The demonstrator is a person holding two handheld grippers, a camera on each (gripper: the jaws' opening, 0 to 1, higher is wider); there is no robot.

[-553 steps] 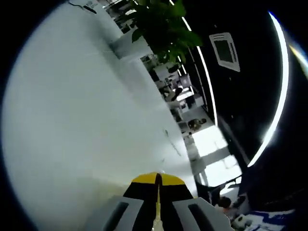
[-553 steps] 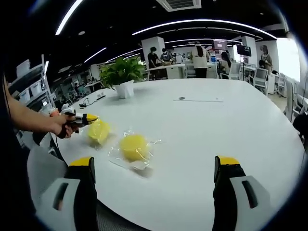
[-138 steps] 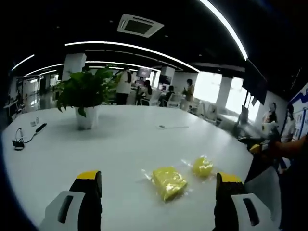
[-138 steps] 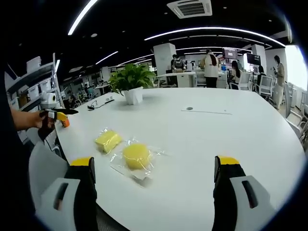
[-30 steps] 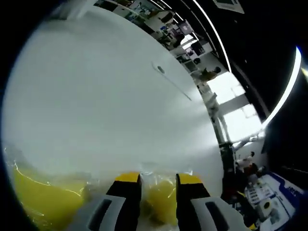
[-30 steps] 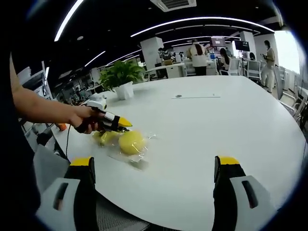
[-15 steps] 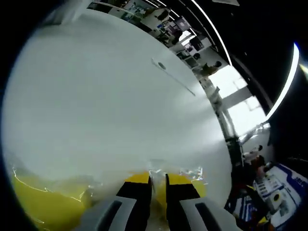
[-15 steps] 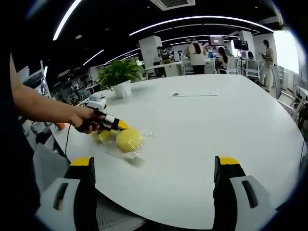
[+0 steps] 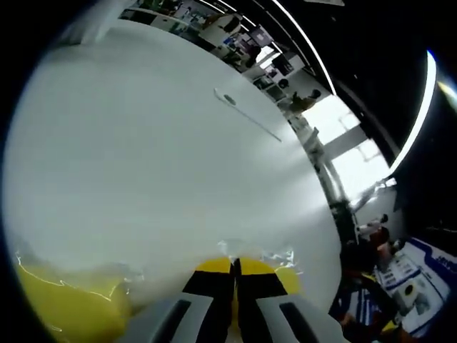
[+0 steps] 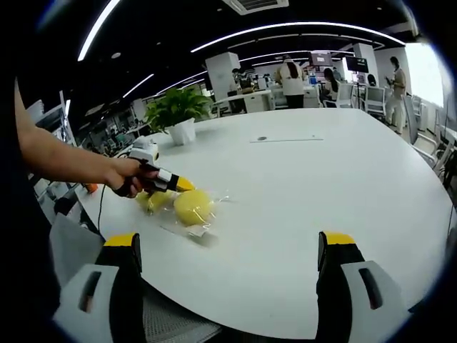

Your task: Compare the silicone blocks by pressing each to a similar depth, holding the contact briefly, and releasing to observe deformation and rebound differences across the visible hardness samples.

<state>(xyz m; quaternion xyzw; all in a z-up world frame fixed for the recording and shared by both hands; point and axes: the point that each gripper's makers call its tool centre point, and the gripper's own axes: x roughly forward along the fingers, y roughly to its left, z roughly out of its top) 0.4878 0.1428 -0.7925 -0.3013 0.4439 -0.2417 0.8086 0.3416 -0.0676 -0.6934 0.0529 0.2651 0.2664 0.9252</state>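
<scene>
Round yellow silicone block in clear wrap sits on white table, w/ a flatter yellow block just beside. My left gripper touches the round one, jaws closed together. My right gripper hangs wide open near table edge.

My right hand-held gripper has two grey jaws with dark inner faces, yellow caps on the tips and a slot in each grey shoulder. My left hand-held gripper is built the same: grey shoulders, black jaws, yellow tips. My arm beside it is bare, without a sleeve.
</scene>
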